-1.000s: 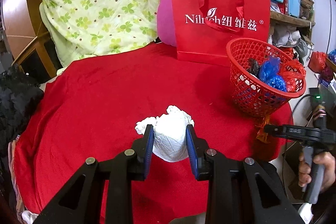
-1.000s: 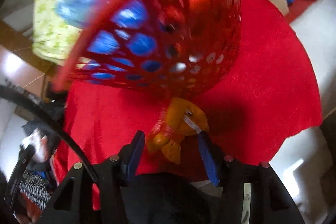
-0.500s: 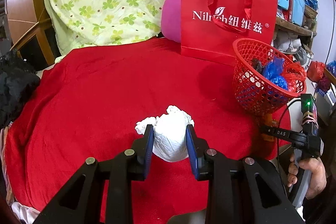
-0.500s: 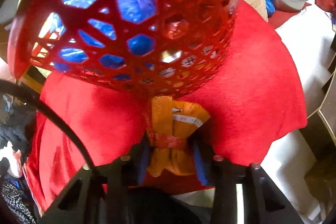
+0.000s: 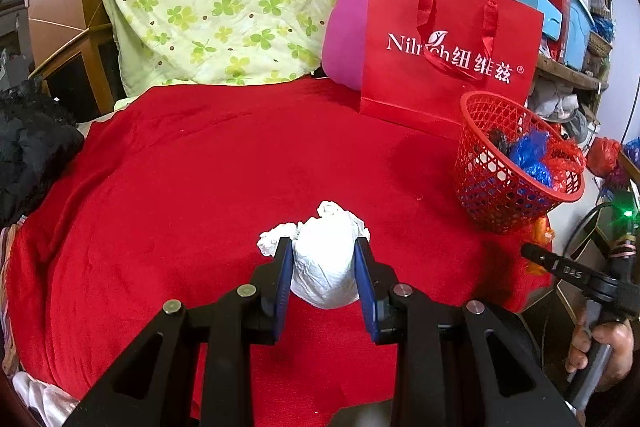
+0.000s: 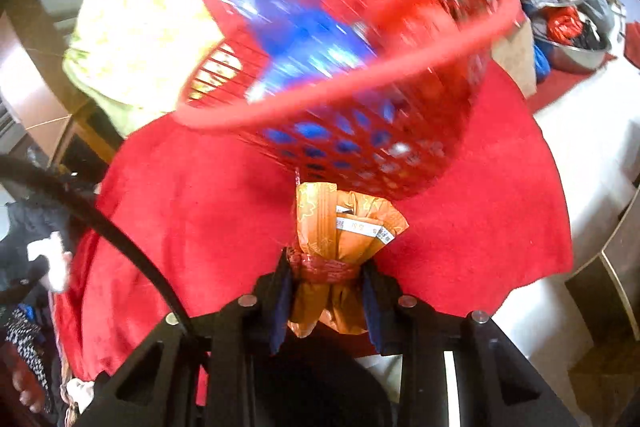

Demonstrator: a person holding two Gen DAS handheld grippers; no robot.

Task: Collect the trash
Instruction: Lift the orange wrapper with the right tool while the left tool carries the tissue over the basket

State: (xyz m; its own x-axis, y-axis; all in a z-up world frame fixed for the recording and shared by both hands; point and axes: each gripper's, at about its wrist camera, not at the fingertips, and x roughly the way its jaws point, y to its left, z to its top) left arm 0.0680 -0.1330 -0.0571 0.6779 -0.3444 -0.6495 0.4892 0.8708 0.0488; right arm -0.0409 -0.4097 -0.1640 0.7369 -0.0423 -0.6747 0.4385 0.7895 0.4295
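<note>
Above the red cloth [image 5: 200, 187], the left gripper [image 5: 325, 267] pinches a white crumpled wad [image 5: 325, 263] between both blue pads, the wad projecting forward past the fingertips. The right gripper [image 6: 326, 291] has just closed on an orange wrapper bundle [image 6: 340, 239], pads pressing its red-tied waist. The red basket [image 6: 360, 79], holding blue and red trash, sits directly beyond it.
</note>
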